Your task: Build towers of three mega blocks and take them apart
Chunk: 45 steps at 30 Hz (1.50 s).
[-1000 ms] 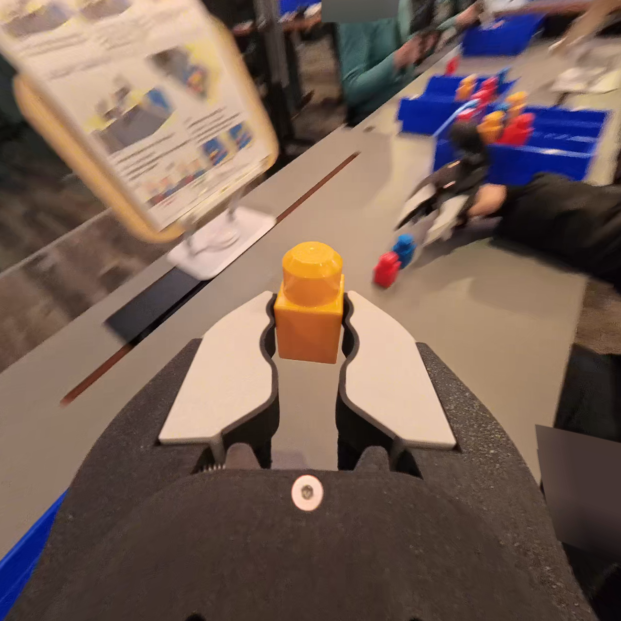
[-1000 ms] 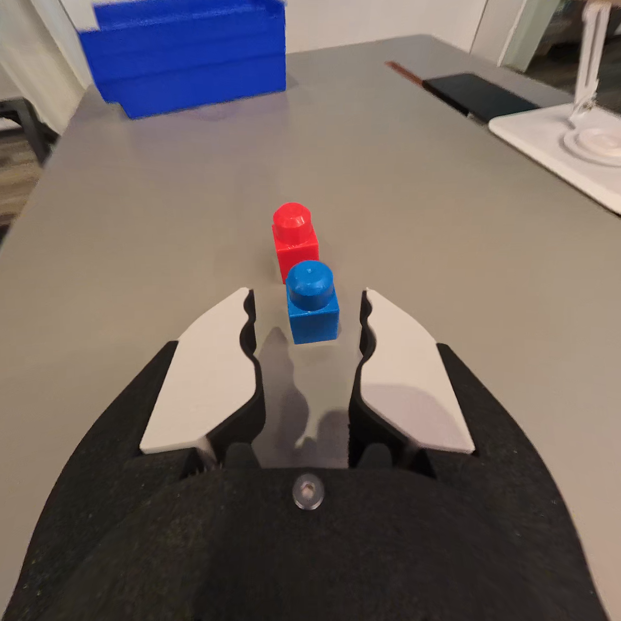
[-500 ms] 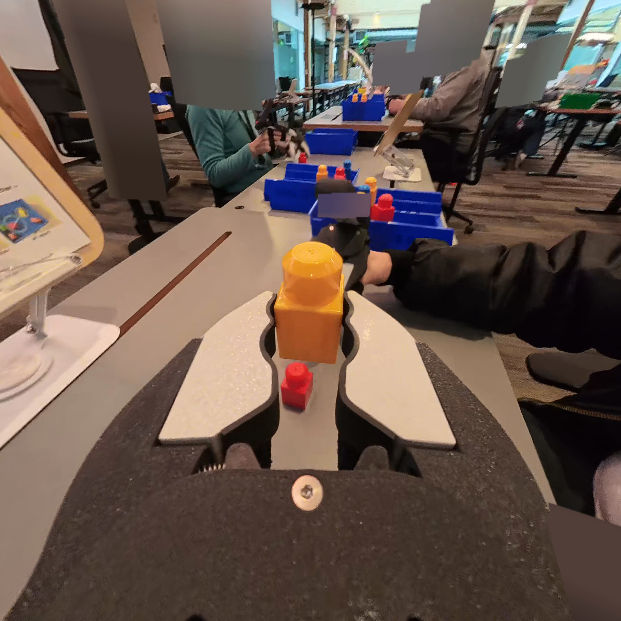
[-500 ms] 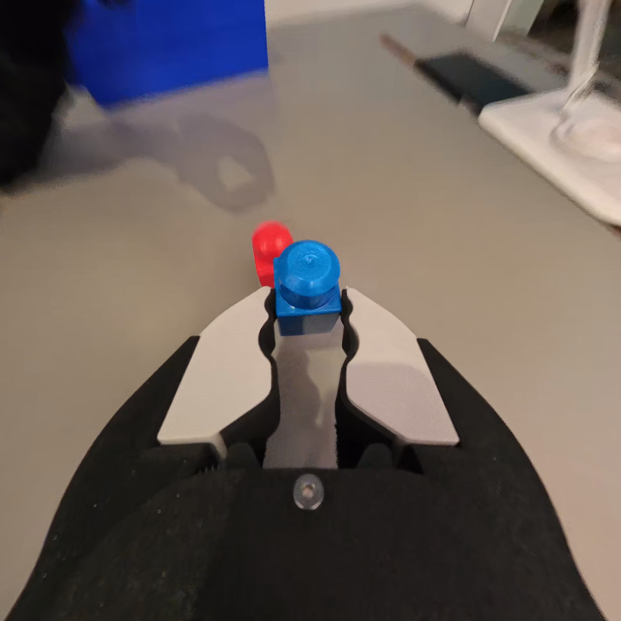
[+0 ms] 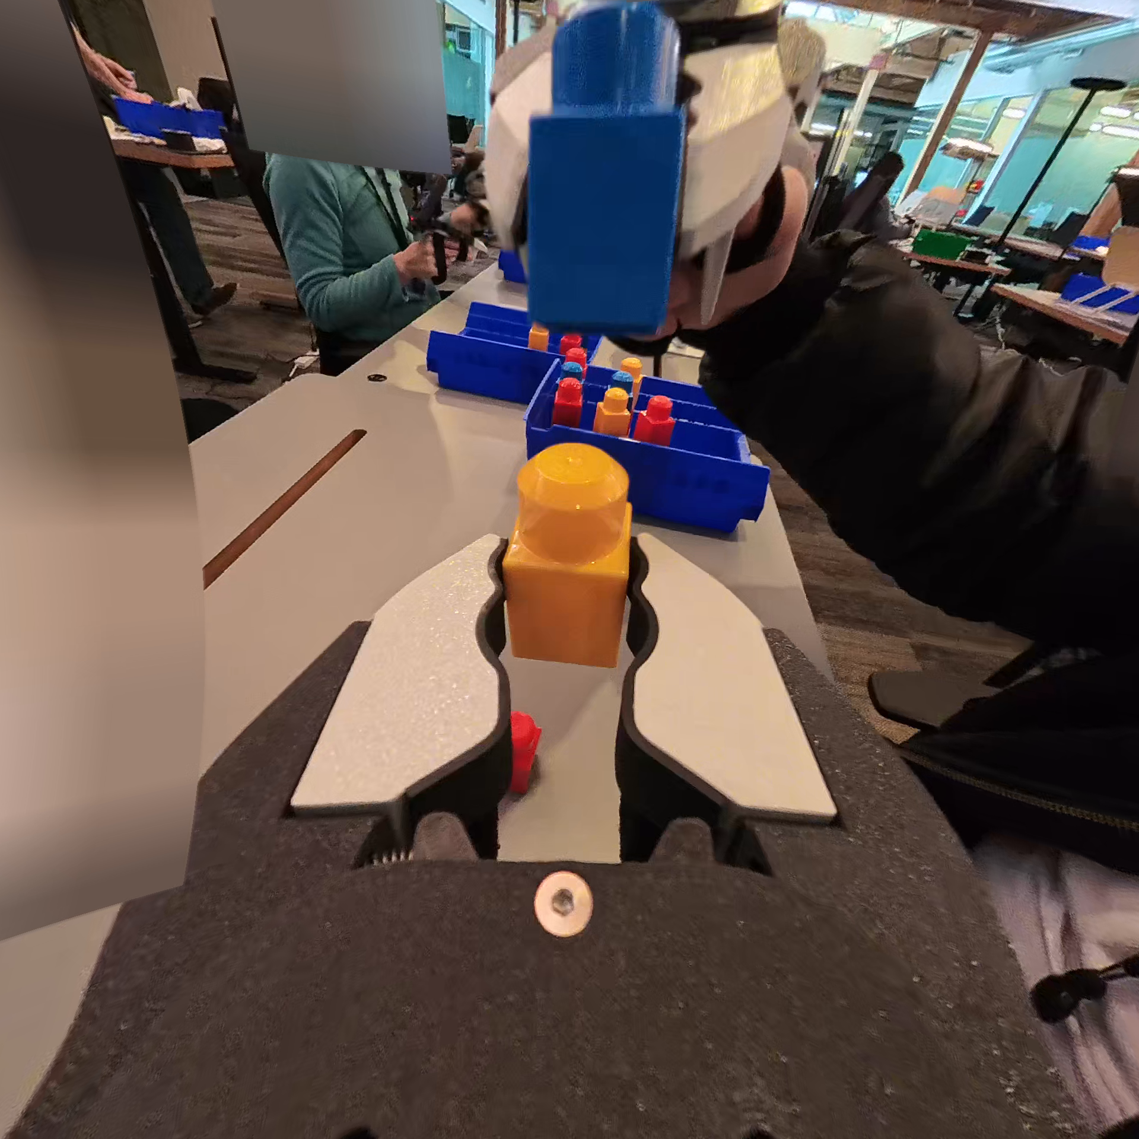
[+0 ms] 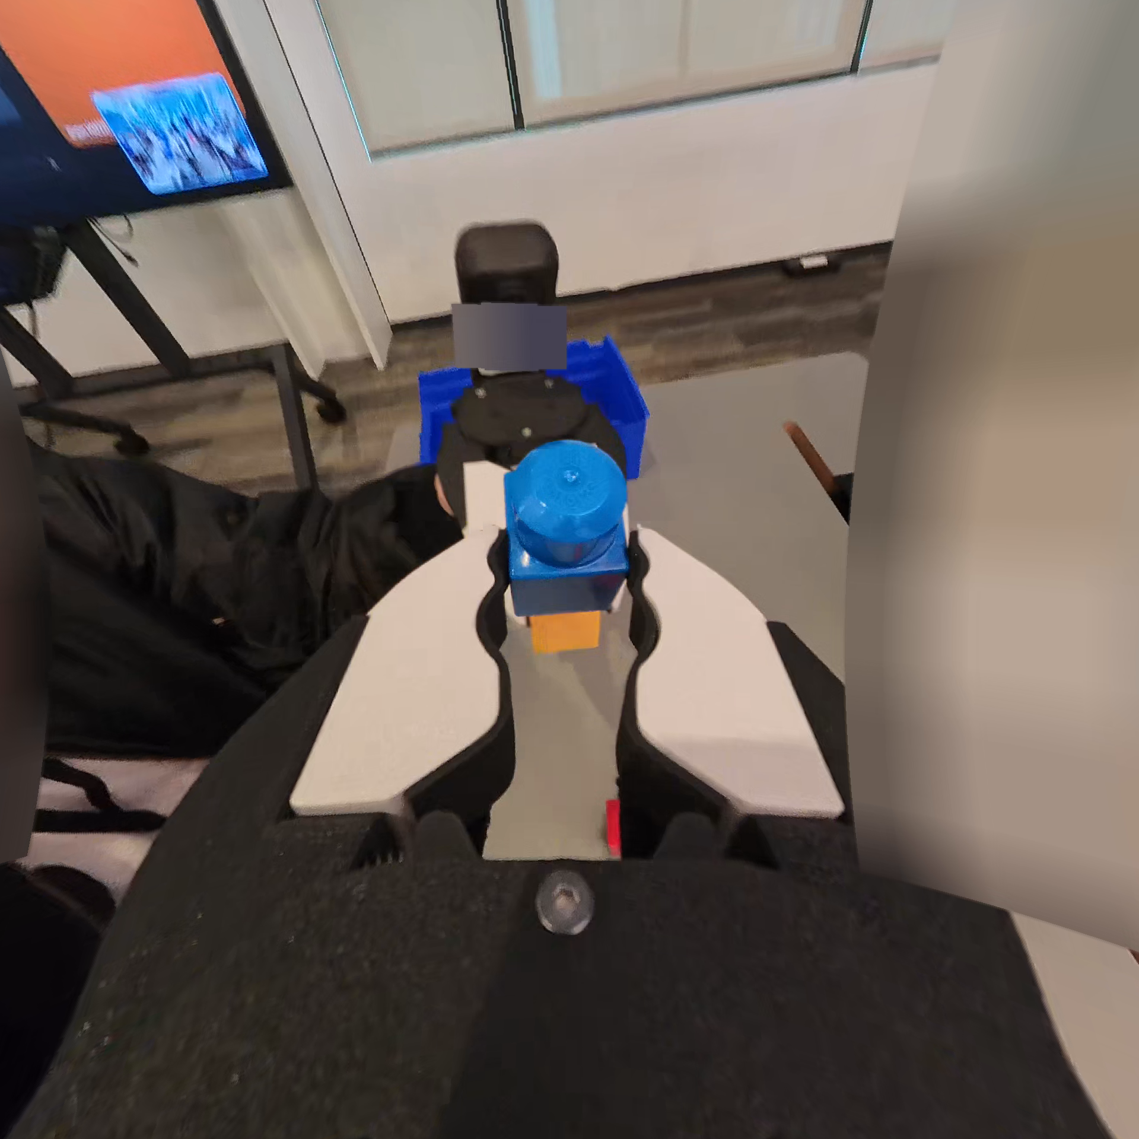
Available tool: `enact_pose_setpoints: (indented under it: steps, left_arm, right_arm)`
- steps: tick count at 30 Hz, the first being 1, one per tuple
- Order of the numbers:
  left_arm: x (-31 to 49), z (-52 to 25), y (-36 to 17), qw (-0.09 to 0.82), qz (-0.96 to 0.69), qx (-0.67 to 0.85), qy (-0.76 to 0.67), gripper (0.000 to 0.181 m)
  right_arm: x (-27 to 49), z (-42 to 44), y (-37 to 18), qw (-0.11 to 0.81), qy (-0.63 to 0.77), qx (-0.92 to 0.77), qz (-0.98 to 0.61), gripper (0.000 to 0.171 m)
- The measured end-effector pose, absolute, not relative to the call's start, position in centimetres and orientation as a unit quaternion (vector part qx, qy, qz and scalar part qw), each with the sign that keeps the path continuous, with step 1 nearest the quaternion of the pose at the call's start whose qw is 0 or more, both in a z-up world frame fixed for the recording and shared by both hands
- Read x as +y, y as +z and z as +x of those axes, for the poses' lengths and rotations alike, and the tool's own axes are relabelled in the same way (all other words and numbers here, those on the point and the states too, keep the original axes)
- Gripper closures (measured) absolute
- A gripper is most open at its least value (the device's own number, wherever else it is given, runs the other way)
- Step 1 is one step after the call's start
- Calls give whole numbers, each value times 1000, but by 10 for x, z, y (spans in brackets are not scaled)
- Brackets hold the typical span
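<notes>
Open air between blue block (image 5: 601,203) and orange block (image 5: 567,591) below.

We see three single-stud blocks. The orange block (image 5: 567,579) is upright and lifted off the grey surface, pinched at both side faces, its round stud on top. The blue block (image 5: 604,203) hangs above and beyond it, also upright and clamped on two sides, with open air between its underside and the orange stud. From the right wrist view the blue block (image 6: 566,533) sits directly over the orange one (image 6: 564,631). The red block (image 5: 522,759) stands upright on the surface, below and nearer, half hidden
</notes>
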<state>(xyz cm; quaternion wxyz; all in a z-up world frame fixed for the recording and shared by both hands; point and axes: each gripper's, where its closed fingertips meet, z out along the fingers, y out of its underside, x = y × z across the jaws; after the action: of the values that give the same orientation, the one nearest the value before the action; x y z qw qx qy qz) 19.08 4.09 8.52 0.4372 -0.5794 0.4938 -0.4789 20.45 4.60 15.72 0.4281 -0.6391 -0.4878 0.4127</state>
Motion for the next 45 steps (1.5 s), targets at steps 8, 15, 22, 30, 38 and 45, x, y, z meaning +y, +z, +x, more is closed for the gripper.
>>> enact_pose_setpoints:
  steps: [8, 15, 22, 30, 38, 45]
  left_arm:
    - [32, 180, 83, 429, -581, 505, -473, 145]
    - [26, 179, 90, 433, -574, 515, -465, 145]
    - [23, 177, 89, 424, -581, 515, -467, 146]
    - [21, 180, 91, 420, -576, 512, -479, 146]
    - [19, 182, 84, 412, -581, 526, -464, 146]
    - [19, 185, 77, 403, -582, 539, -456, 146]
  right_arm:
    - [37, 168, 140, 381, 376, -529, -659, 135]
    - [34, 157, 129, 357, 318, -553, -682, 135]
    - [31, 157, 121, 320, 287, -559, -709, 135]
    - [28, 161, 118, 312, 287, -549, -720, 135]
    - [25, 167, 110, 288, 257, -562, -731, 135]
    - [24, 171, 102, 276, 241, -568, -737, 135]
